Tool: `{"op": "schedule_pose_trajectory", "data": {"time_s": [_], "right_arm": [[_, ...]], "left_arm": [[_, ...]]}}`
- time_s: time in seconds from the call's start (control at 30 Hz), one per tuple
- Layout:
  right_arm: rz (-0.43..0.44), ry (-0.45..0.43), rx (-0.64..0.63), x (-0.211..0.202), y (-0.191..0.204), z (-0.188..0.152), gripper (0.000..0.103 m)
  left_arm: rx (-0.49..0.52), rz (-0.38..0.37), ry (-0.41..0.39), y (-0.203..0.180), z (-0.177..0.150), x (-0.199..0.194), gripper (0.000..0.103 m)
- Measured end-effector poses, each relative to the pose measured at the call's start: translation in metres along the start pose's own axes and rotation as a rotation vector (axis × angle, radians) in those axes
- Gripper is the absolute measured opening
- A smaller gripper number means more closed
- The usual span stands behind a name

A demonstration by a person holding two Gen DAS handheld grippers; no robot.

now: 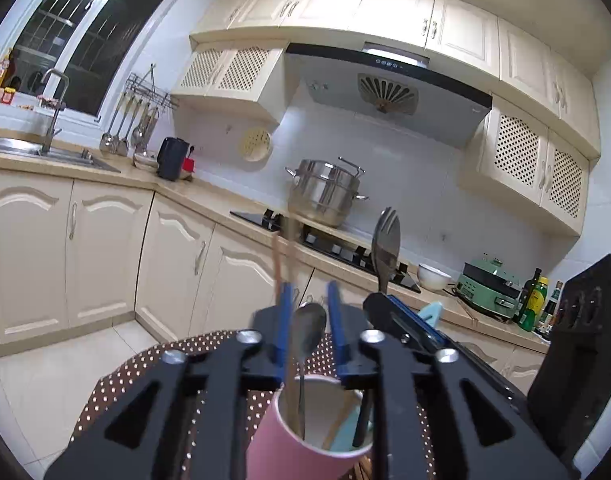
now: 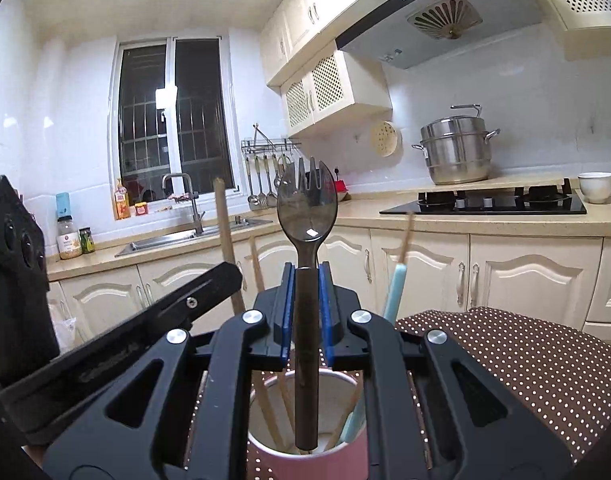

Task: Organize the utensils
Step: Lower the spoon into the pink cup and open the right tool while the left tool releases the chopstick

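Observation:
A pink paper cup (image 1: 289,440) stands on the dotted brown tablecloth (image 1: 117,384) and holds wooden chopsticks (image 1: 285,256), a metal spoon (image 1: 309,328) and a light blue utensil. My left gripper (image 1: 309,300) is open above the cup, with the spoon bowl and chopsticks between its blue fingers. My right gripper (image 2: 307,280) is shut on the handle of a dark spork (image 2: 307,204), held upright with its lower end inside the cup (image 2: 305,456). The spork also shows in the left wrist view (image 1: 385,240), with the right gripper (image 1: 379,300) below it.
A stove (image 2: 485,200) with a steel steamer pot (image 2: 455,152) and a white bowl (image 2: 595,186) sit on the counter. A sink (image 2: 173,240) lies under the window. Bottles and a green appliance (image 1: 489,288) stand at the counter's right end.

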State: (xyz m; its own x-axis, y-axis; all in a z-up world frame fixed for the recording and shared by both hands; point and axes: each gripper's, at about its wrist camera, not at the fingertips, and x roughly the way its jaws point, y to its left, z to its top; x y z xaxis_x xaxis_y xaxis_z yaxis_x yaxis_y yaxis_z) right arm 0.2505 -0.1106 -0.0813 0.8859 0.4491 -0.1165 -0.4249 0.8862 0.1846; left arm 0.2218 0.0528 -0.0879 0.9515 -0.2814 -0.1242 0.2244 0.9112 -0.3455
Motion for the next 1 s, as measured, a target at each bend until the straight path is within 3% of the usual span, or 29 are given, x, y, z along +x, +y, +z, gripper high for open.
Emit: {"op": "schedule_pose_trajectory", "data": {"time_s": [0.13, 0.67, 1.0], "right_arm": [[-0.009, 0.016, 0.001, -0.003, -0.001, -0.003, 0.012], [-0.032, 0.109, -0.001, -0.024, 0.005, -0.023, 0.013], [-0.076, 0.147, -0.006, -0.042, 0.013, -0.024, 0.013]], "left_arm": [[-0.010, -0.003, 0.019, 0.004, -0.002, -0.008, 0.035], [0.069, 0.123, 0.137, -0.006, -0.005, -0.031, 0.048], [0.071, 0.137, 0.238, -0.005, -0.005, -0.050, 0.058]]}}
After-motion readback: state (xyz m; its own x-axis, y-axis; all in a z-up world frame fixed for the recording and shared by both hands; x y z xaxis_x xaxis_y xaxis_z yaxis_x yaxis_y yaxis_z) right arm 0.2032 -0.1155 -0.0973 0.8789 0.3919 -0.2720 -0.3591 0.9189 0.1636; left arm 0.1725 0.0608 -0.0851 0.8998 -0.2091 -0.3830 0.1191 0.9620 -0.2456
